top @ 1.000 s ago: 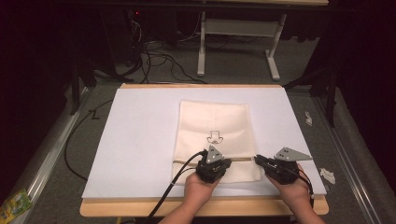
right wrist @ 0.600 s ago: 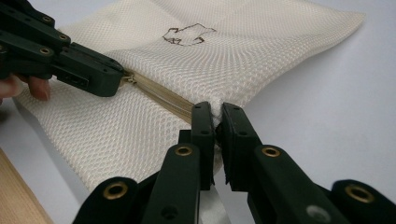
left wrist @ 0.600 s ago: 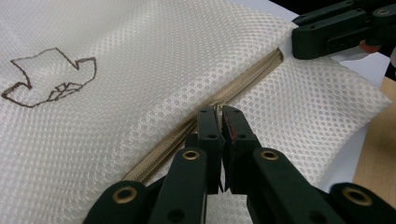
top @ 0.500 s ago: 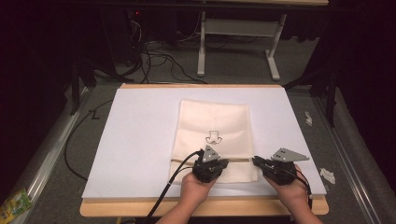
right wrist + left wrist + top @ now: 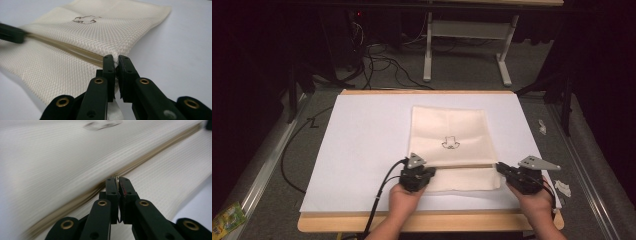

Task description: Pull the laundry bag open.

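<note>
1. Overhead, in the high view, a cream mesh bag [image 5: 451,140] lies flat on a white sheet [image 5: 362,150] that covers the wooden bench [image 5: 427,222]. It sits right of the sheet's middle, toward the near edge.
2. Its small dark logo [image 5: 450,143] faces up, and a tan zipper line [image 5: 462,165] runs across the bag near its front end.
3. At the zipper's left end sits the left gripper [image 5: 428,173], held by the person's left hand [image 5: 404,194]; its black cable [image 5: 379,200] trails off the near edge.
4. At the bag's right edge sits the right gripper [image 5: 503,170], held by the right hand [image 5: 534,200], with a grey three-cornered plate [image 5: 538,163] on top.
5. Beyond the bench, a dark floor [image 5: 377,55] carries loose cables and a grey stand [image 5: 467,30].
6. Next, the left gripper view: the left gripper's [image 5: 117,180] jaws are nearly closed, pinching the cloth right at the zipper line [image 5: 75,200], with mesh on both sides.
7. Blur softens the fabric here, and the logo [image 5: 102,124] is a smear at the top.
8. Finally, the right gripper view: the right gripper's [image 5: 115,58] jaws are narrow, clamped on a small bunch of mesh at the bag's [image 5: 75,45] edge where the zipper [image 5: 75,51] ends.
9. Farther along the zipper, a dark part of the other gripper [image 5: 11,33] touches the bag, and the logo [image 5: 86,19] lies beyond it.
</note>
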Available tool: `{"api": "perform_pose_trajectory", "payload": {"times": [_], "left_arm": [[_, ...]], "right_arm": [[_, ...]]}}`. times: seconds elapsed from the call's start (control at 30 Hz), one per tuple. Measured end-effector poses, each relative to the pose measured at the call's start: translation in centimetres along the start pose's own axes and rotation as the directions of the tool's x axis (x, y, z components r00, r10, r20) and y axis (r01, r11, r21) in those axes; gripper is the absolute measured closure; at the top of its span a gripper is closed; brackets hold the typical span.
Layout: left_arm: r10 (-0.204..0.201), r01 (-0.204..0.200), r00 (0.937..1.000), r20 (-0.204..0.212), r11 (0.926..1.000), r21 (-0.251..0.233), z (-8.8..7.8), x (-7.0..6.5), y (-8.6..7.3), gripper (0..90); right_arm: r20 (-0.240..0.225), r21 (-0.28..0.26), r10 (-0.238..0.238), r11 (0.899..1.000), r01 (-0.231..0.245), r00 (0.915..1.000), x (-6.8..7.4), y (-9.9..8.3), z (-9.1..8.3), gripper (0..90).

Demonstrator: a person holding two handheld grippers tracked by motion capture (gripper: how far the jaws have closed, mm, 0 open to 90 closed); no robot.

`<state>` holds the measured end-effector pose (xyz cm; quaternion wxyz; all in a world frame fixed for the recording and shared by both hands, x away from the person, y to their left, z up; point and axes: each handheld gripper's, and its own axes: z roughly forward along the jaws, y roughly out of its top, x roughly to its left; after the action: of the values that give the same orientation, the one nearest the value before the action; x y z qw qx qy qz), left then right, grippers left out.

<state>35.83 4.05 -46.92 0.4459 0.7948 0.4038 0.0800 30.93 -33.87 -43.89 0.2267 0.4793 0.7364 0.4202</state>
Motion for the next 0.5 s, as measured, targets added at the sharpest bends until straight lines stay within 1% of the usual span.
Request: {"api": "perform_pose_trajectory", "payload": {"times": [0.03,0.07,0.1,0.13,0.17,0.2,0.23,0.27,0.3,0.33,0.37,0.4,0.43,0.47,0.5], "left_arm": [[0.0,0.0,1.0,0.0,1.0,0.0,0.0,0.0,0.0,87.7],[-0.021,0.022,0.9988,-0.044,0.9997,0.007,-1.7,1.7,-0.6,87.7],[-0.021,0.022,0.9988,-0.044,0.9997,0.007,-1.7,1.7,-0.6,87.7],[-0.031,0.031,0.9991,-0.029,0.9995,0.003,-2.7,2.7,-1.1,87.7],[-0.032,0.032,0.9994,-0.011,0.9995,0.007,-3.2,2.9,-1.3,87.6],[-0.006,0.007,0.9996,-0.028,0.9999,0.015,-3.5,2.7,-1.5,87.6],[0.023,-0.022,0.9985,-0.05,0.9995,0.021,-3.6,2.6,-1.7,87.6],[0.045,-0.043,0.9964,-0.071,0.9985,0.033,-3.6,2.4,-1.9,87.5],[0.043,-0.04,0.9965,-0.072,0.9982,0.045,-3.5,2.5,-2.1,87.4],[0.018,-0.015,0.9984,-0.054,0.9982,0.057,-3.4,2.8,-2.2,87.2],[0.0,0.002,0.9992,-0.041,0.9985,0.055,-3.3,3.1,-2.4,86.8],[-0.004,0.005,0.9995,-0.033,0.9989,0.046,-3.4,3.3,-2.6,85.9],[0.002,-0.002,0.9998,-0.022,0.9995,0.031,-3.5,3.4,-2.6,80.7],[0.011,-0.01,0.9998,-0.014,0.9999,0.008,-3.8,3.6,-2.5,72.0],[0.01,-0.01,0.9998,-0.016,0.9997,-0.021,-4.1,3.7,-2.3,63.2]], "right_arm": [[0.0,0.0,0.0,1.0,0.0,1.0,0.0,0.0,0.0,86.1],[0.032,0.004,0.026,1.0,-0.026,0.9991,-1.2,-0.3,-0.3,86.1],[0.032,0.004,0.026,1.0,-0.026,0.9991,-1.2,-0.3,-0.3,86.1],[0.04,0.005,0.039,0.999,-0.039,0.9984,-1.8,-0.5,-0.4,86.1],[0.02,0.003,0.067,0.998,-0.067,0.9976,-2.4,-0.7,-0.5,85.8],[-0.012,0.009,0.079,0.997,-0.079,0.9968,-2.6,-0.8,-0.4,85.8],[-0.003,0.017,0.062,0.998,-0.062,0.9981,-2.1,-0.8,-0.2,85.7],[0.012,0.026,0.037,0.999,-0.038,0.9992,-1.7,-0.7,0.0,85.7],[0.022,0.032,0.012,0.999,-0.012,0.9997,-1.2,-0.7,0.1,85.5],[0.023,0.036,0.004,0.999,-0.005,0.9997,-0.9,-0.6,0.3,85.0],[0.018,0.033,0.007,0.999,-0.007,0.9998,-0.8,-0.7,0.3,83.7],[0.014,0.034,0.006,0.999,-0.007,0.9999,-0.9,-0.8,0.4,81.0],[0.009,0.036,0.007,0.999,-0.007,0.9999,-1.0,-0.9,0.4,76.4],[0.002,0.027,0.002,1.0,-0.002,1.0,-1.1,-1.1,0.4,70.3],[-0.005,0.012,0.0,1.0,0.0,1.0,-1.2,-1.2,0.3,62.9]]}}
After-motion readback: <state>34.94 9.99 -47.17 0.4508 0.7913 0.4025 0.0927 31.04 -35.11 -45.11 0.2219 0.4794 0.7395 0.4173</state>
